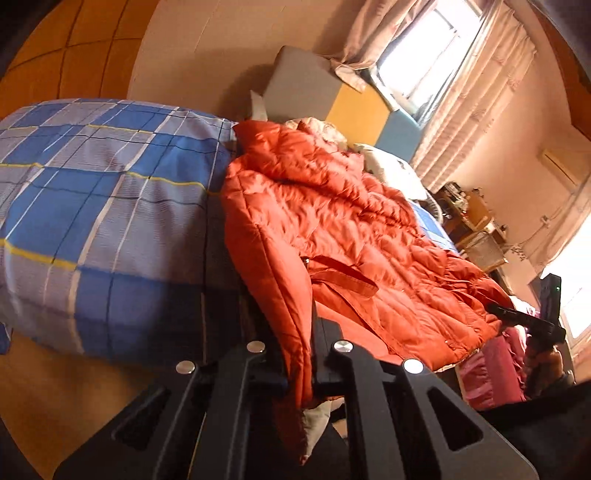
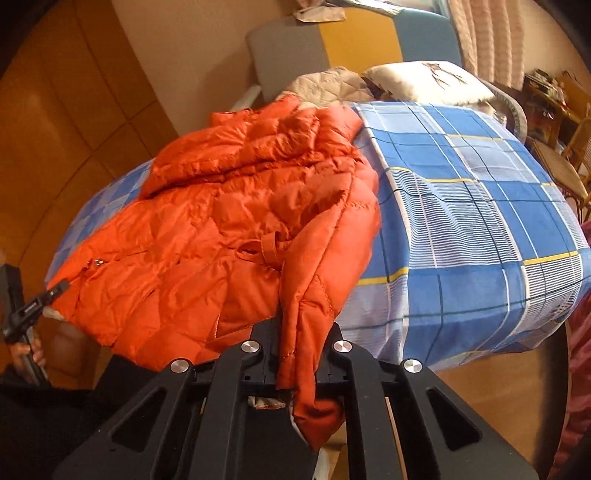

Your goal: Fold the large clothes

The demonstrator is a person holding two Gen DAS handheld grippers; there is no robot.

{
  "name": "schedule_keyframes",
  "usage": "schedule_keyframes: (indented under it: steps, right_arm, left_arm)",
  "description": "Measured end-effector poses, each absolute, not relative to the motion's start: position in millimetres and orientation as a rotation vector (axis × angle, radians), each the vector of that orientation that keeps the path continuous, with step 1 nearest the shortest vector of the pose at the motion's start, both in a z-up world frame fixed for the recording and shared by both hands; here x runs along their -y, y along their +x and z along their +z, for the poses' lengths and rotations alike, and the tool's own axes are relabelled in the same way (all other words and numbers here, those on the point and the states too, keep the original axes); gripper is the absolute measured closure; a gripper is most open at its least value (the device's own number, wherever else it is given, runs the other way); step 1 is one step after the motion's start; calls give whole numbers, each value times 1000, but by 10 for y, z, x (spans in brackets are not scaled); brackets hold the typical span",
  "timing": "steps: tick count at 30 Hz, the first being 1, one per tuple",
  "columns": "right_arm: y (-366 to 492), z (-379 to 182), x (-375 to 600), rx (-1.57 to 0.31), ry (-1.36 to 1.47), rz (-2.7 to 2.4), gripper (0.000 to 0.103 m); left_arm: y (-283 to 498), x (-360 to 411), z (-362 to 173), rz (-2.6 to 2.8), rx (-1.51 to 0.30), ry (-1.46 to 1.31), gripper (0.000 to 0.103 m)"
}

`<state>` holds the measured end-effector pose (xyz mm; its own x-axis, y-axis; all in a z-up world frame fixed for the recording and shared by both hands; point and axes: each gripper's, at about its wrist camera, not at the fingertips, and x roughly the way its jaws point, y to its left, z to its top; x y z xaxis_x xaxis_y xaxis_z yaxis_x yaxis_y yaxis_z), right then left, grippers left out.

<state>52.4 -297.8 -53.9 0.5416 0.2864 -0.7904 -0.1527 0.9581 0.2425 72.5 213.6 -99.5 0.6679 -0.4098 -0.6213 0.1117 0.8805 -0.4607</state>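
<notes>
— So, where is the garment lying at this moment?

— An orange quilted jacket is lying spread across a bed that is wearing a blue plaid sheet, with its lower edge hanging off the near side of the bed.

— And the left tongs?

— They are clamping narrowly on one corner of the jacket's hem; the fabric is running between the two fingers and drooping below them, showing a pale lining.

— The right tongs?

— Likewise narrow, pinching the opposite hem corner, with an orange fold hanging down past the fingers.

— Anything else in view?

— A white pillow is sitting at the far end of the bed against a headboard in grey, yellow and blue panels. Curtains are hanging at a bright window.
</notes>
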Motion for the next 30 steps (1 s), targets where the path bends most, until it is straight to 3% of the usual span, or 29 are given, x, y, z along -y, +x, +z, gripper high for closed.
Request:
schedule_keyframes:
  steps: [6,13,30]
  right_arm:
    - [251,-219,2916,-903,136,338,95]
    - [518,49,2916,-806,237,361,95]
    - [2217,-18,2967,-779,364,246,95]
  left_arm:
    - [414,-2215,-836,-353,-756,-442,97]
    - [643,-2265,-548,-403,-668,-452,96]
    - [2611,-2183,-290,-348,-669,-461,95]
